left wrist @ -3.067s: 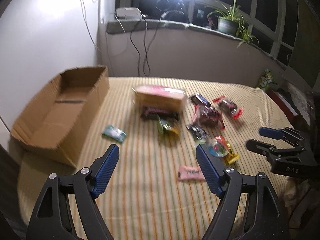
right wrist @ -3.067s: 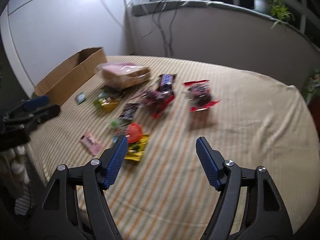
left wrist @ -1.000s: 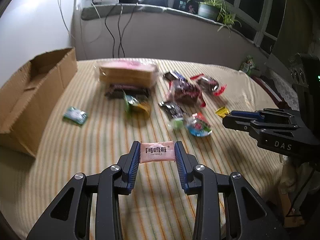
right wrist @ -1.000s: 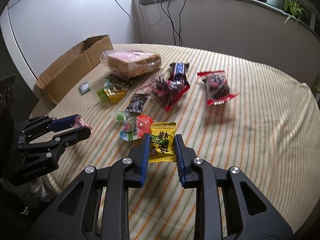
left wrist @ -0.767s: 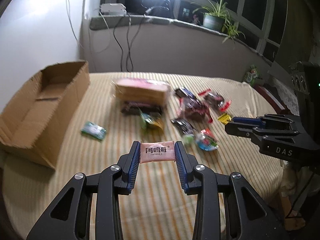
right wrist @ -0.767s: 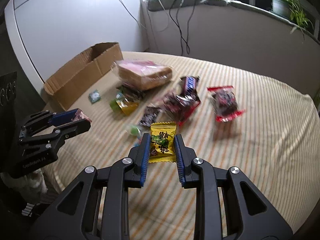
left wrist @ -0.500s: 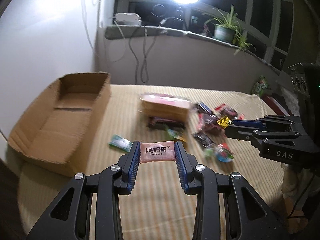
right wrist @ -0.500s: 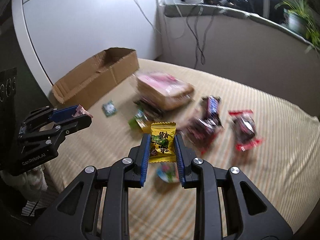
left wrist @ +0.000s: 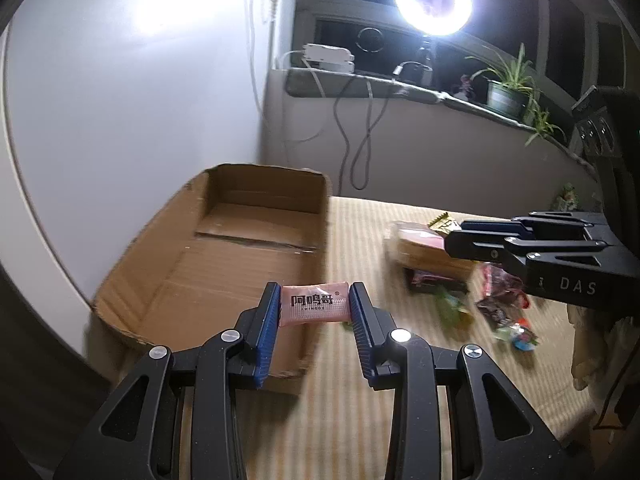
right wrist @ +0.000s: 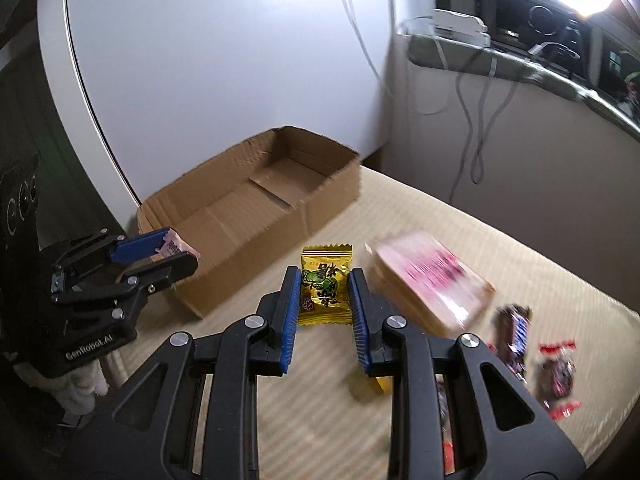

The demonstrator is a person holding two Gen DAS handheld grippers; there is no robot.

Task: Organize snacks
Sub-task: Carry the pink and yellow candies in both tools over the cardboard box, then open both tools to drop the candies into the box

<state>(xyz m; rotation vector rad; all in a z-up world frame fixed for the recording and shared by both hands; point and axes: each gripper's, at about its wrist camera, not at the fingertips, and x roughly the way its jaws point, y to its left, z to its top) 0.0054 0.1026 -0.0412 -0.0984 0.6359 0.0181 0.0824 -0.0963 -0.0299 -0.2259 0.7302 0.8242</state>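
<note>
My left gripper (left wrist: pixel 314 309) is shut on a pink snack packet (left wrist: pixel 313 307) with dark print, held in the air just before the near right corner of an open cardboard box (left wrist: pixel 256 240). My right gripper (right wrist: pixel 324 298) is shut on a yellow snack packet (right wrist: pixel 326 288), held above the striped cloth to the right of the box (right wrist: pixel 256 208). The box looks empty. The left gripper also shows in the right wrist view (right wrist: pixel 176 250), and the right gripper in the left wrist view (left wrist: pixel 456 236).
A wrapped loaf of bread (right wrist: pixel 434 280) lies to the right of the box, with several dark, red and green snack packets (left wrist: pixel 496 304) beyond it on the striped table (left wrist: pixel 352 420). A white wall stands behind the box. A ledge with cables, a ring light and plants runs behind.
Both grippers closed on their packets, lifted them, and have swung left toward the cardboard box, which now looms larger in both views. The snack pile has slid to the right.
</note>
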